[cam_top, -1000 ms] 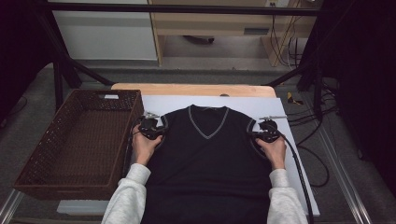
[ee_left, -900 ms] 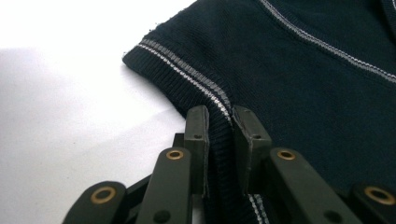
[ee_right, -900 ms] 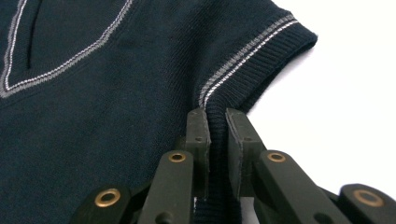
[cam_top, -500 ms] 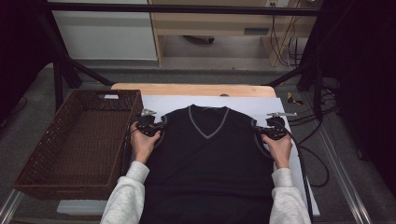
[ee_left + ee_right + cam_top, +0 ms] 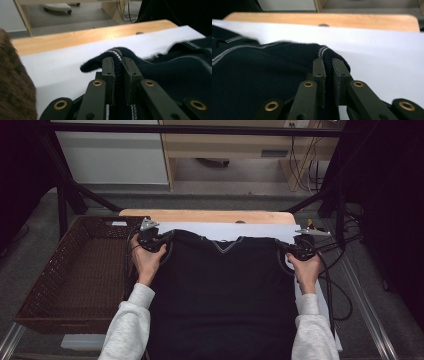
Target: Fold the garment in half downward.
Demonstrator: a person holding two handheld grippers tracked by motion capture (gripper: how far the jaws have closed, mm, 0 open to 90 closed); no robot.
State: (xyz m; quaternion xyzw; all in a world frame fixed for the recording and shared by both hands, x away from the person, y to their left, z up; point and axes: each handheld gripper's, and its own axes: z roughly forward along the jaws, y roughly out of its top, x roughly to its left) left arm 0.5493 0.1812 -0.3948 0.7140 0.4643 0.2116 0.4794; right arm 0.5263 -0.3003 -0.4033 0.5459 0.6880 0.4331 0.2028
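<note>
A dark navy knitted vest point(image 5: 220, 290) with a pale-trimmed V-neck lies on a white sheet point(image 5: 260, 231) in front of the person. My left gripper point(image 5: 165, 241) is shut on its left shoulder edge, and the left gripper view shows the ribbed armhole trim point(image 5: 115, 53) pinched between the pads of that gripper point(image 5: 118, 61). On the other side, my right gripper point(image 5: 286, 251) is shut on the right shoulder; the fabric point(image 5: 287, 75) bulges over the tips of that gripper point(image 5: 327, 62). Both shoulders are held a little above the sheet.
A brown woven basket point(image 5: 65, 325) stands empty at the left of the sheet, close to my left hand. A wooden table edge point(image 5: 210, 216) runs behind the sheet. Cables point(image 5: 340, 285) trail at the right. Black frame bars point(image 5: 62, 205) stand at the far corners.
Both hands have risen and moved slightly away from the person, drawing the vest's shoulders up off the sheet. The grips on the fabric are unchanged.
</note>
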